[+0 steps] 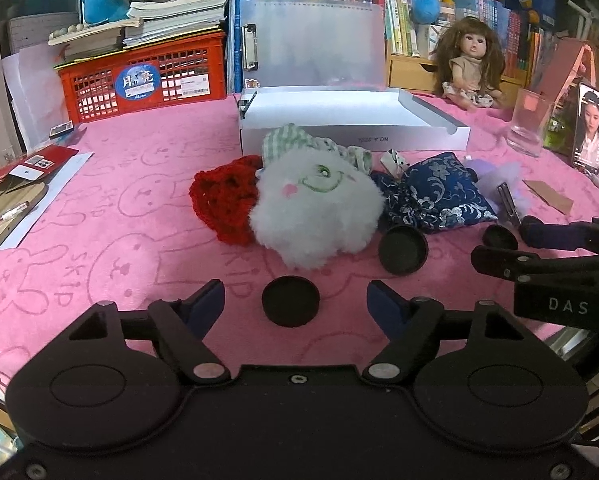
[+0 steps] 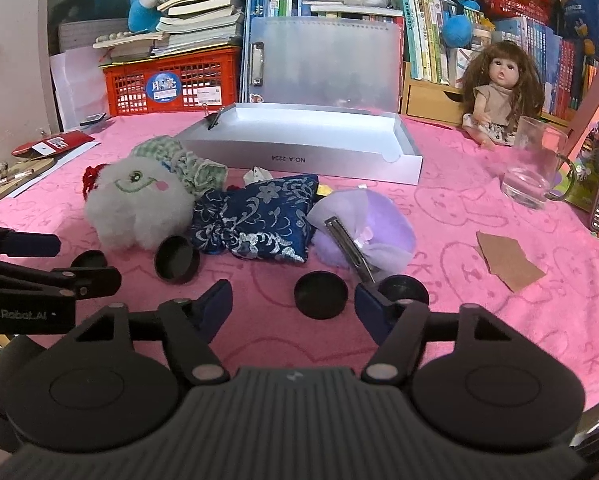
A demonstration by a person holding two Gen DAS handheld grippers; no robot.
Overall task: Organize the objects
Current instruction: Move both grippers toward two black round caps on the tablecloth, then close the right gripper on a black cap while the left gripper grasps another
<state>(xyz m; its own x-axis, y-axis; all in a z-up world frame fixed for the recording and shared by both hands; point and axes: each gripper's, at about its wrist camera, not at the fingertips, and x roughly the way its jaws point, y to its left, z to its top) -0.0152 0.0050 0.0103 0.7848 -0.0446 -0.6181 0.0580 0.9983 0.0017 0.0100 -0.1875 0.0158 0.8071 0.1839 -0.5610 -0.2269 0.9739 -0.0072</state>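
- Pink rabbit-print cloth covers your table, with books and plush toys stacked behind its far edge.
- Your open grey cardboard box sits toward the far edge, a pile of soft pouches just in front of it.
- Your left gripper is released, jaws apart around a round black plastic lid without touching it.
- Your right gripper is likewise unclenched; a second round black lid lies between its fingers, closer to the right one.
- Each lid lies dead ahead of its own gripper near the front edge; being round, neither needs a wrist turn.
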